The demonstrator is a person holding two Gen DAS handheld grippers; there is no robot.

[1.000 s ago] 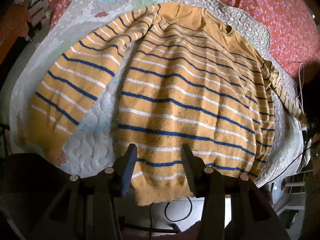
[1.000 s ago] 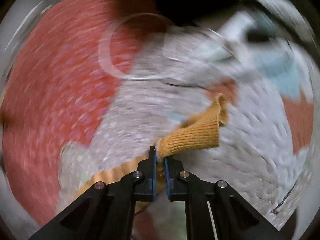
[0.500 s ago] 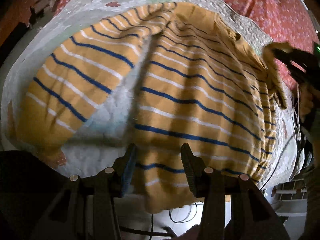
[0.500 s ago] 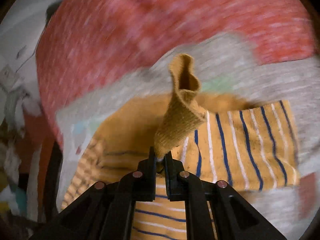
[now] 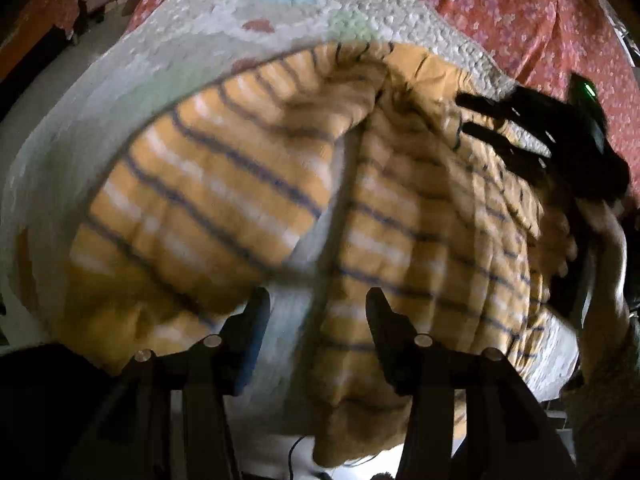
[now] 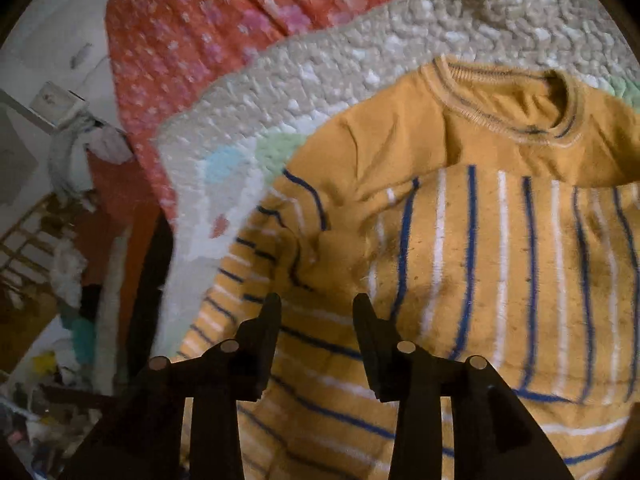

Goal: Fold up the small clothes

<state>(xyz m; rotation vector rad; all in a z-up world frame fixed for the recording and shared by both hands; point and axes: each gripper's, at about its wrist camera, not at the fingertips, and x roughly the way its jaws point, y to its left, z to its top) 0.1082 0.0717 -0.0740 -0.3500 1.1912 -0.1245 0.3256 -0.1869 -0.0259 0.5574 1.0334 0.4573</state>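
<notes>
Mustard sweater [image 6: 460,264] with blue and white stripes, spread flat on a pale quilted blanket [image 6: 360,48], itself over a red floral bedcover [image 6: 208,20]. One sleeve [image 6: 540,280] folded across the chest, stripes running crosswise to the body's; the other sleeve [image 5: 208,200] out to the side, unfolded. Step in hand, by the look of it: first sleeve fold just laid down and let go. Right gripper [image 6: 316,312] low over the sweater beside the folded sleeve, jaws opening, nothing between them. Left gripper [image 5: 316,308] near the hem, jaws opening too, parted with only blanket and knit behind them, no cloth pinched. Next move likely calls for the left gripper to take the free sleeve near its cuff and carry it across the body, keeping the first fold undisturbed. Left wrist view badly smeared, so whether the left fingers brush the fabric is hard to say. Hem partly behind the left gripper's fingers; far cuff dim and indistinct. Person's hand [image 5: 600,264] on the right gripper visible at that view's edge, cut off.
</notes>
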